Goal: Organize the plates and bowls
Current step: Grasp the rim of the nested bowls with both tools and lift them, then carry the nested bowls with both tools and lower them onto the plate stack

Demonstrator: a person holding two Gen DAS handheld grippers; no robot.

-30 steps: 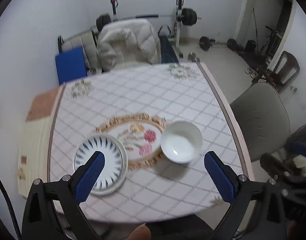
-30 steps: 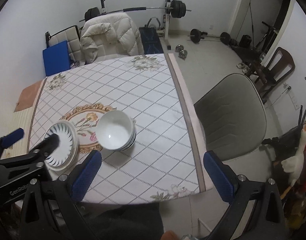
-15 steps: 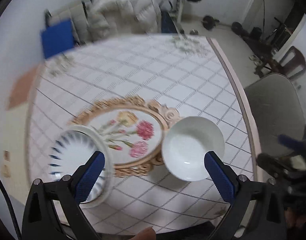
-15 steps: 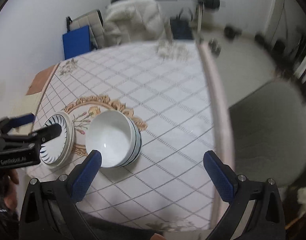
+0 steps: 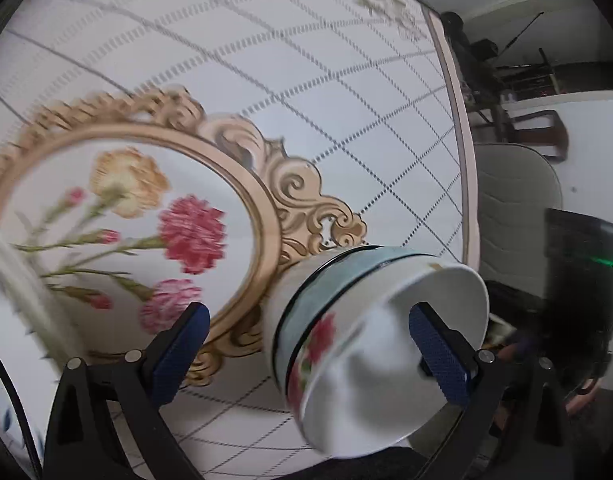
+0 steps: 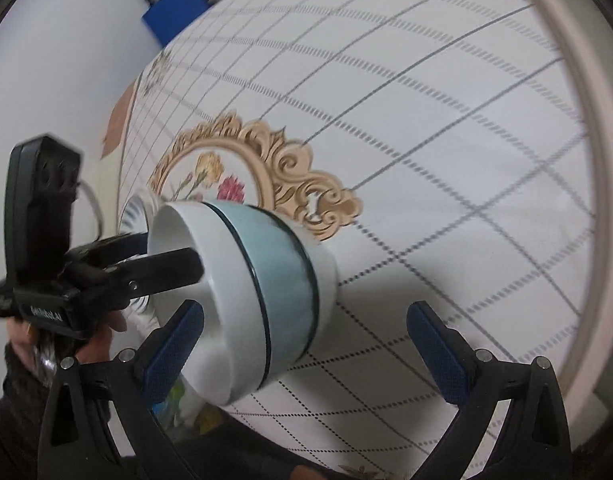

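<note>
A white bowl with a pale blue band and red flowers sits on the patterned tablecloth, close in front of both cameras. My left gripper is open around the bowl's rim: its right finger is inside the bowl, its left finger outside. In the right wrist view the bowl lies between my open right gripper's fingers, toward the left one, and my left gripper's finger reaches into it. A blue-striped plate shows behind the bowl; its white rim is at far left.
The table edge runs along the right, with a grey chair beyond it. A gold-framed flower print marks the cloth's middle. A blue pad leans at the far side.
Both grippers have dropped low and close to the bowl. My left gripper's right finger now sits inside the bowl; the plate has slid to the view's edge.
</note>
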